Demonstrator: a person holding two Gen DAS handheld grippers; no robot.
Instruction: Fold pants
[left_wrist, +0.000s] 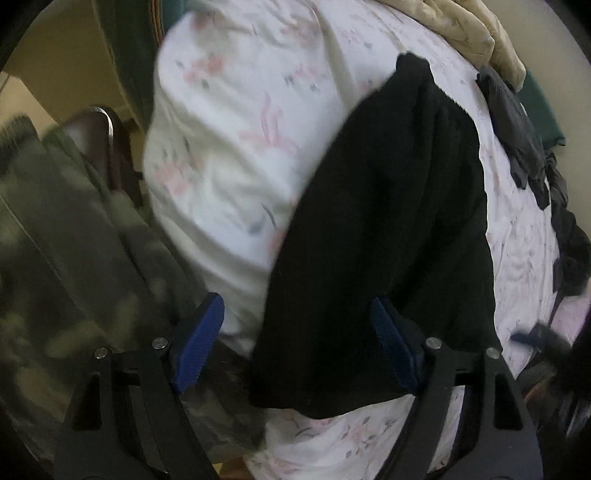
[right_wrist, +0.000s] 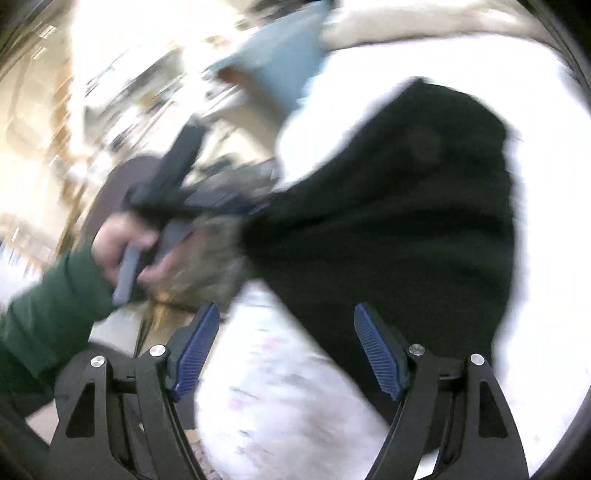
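Note:
Black pants lie folded into a long dark slab on a white floral bedsheet. My left gripper hovers over their near end with its blue pads wide apart and nothing pressed between them. In the right wrist view the same pants spread across the sheet. My right gripper stands open above the sheet beside the pants' edge. A hand in a green sleeve holds the other gripper's handle at left.
A camouflage garment hangs at the bed's left edge by a dark chair. Dark clothes lie piled at the right of the bed, and a beige quilt at the far end. A blue pillow lies beyond.

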